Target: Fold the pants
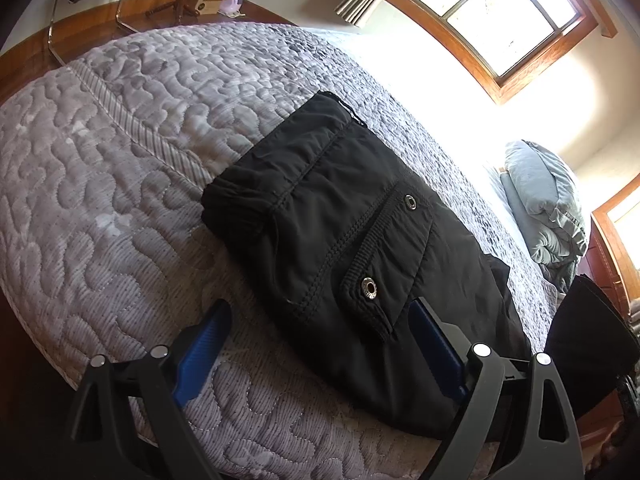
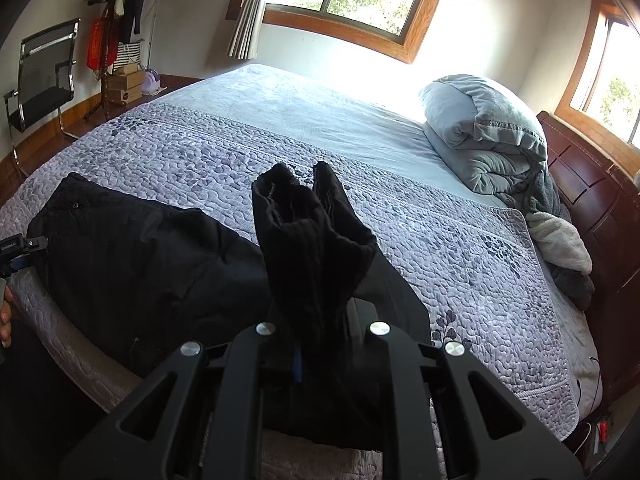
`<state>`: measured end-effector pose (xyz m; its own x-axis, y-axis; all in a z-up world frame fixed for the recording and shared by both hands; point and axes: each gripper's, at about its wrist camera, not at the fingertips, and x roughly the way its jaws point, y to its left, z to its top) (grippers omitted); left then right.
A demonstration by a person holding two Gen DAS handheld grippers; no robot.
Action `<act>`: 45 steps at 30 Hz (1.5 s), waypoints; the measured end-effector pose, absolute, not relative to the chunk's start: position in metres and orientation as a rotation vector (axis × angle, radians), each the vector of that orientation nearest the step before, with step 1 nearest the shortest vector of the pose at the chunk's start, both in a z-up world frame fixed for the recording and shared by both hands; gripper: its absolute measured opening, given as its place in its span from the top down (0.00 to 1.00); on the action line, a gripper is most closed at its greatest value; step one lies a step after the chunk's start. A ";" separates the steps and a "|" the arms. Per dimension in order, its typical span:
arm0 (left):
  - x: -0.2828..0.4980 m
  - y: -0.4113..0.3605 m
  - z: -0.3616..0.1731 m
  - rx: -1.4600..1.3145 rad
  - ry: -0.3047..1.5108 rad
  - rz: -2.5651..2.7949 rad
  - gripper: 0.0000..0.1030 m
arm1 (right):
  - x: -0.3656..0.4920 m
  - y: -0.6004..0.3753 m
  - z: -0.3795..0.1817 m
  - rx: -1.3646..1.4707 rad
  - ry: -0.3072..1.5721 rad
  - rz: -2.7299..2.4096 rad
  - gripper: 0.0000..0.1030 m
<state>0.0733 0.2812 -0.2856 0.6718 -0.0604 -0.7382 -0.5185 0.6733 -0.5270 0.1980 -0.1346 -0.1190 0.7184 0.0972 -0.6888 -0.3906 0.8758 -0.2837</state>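
Note:
Black pants [image 1: 340, 216] lie on the quilted bedspread [image 1: 120, 184], waistband end farthest from me, a snap-button pocket flap [image 1: 368, 288] nearest. My left gripper [image 1: 320, 340] hangs open just above them; its right blue pad [image 1: 432, 340] is over the cloth and its left pad [image 1: 204, 340] over the quilt. In the right wrist view, my right gripper [image 2: 320, 328] is shut on the bunched leg ends [image 2: 316, 240], which stand up between its fingers. The rest of the pants [image 2: 140, 264] spreads away to the left, where the left gripper [image 2: 20, 248] shows at the frame edge.
A folded grey duvet [image 2: 484, 132] and a white blanket [image 2: 560, 240] lie by the wooden headboard [image 2: 592, 192] at the right. A black chair [image 2: 44, 72], stacked boxes [image 2: 126, 84] and a coat rack stand beyond the bed's far left side. A hand [image 2: 5, 320] shows at the left edge.

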 end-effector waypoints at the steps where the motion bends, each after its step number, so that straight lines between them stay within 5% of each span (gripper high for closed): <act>1: 0.073 0.282 -0.286 -0.806 0.807 0.291 0.12 | 0.198 -0.133 -0.121 -0.439 0.725 0.280 0.88; 45: 0.068 0.291 -0.287 -0.863 0.780 0.252 0.11 | 0.180 -0.058 -0.232 -0.838 0.738 0.265 0.88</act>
<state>0.0676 0.2908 -0.2867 0.7020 -0.1021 -0.7048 -0.4952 0.6413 -0.5861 0.1798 -0.0580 -0.2315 0.7249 -0.0664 -0.6857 -0.4870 0.6545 -0.5783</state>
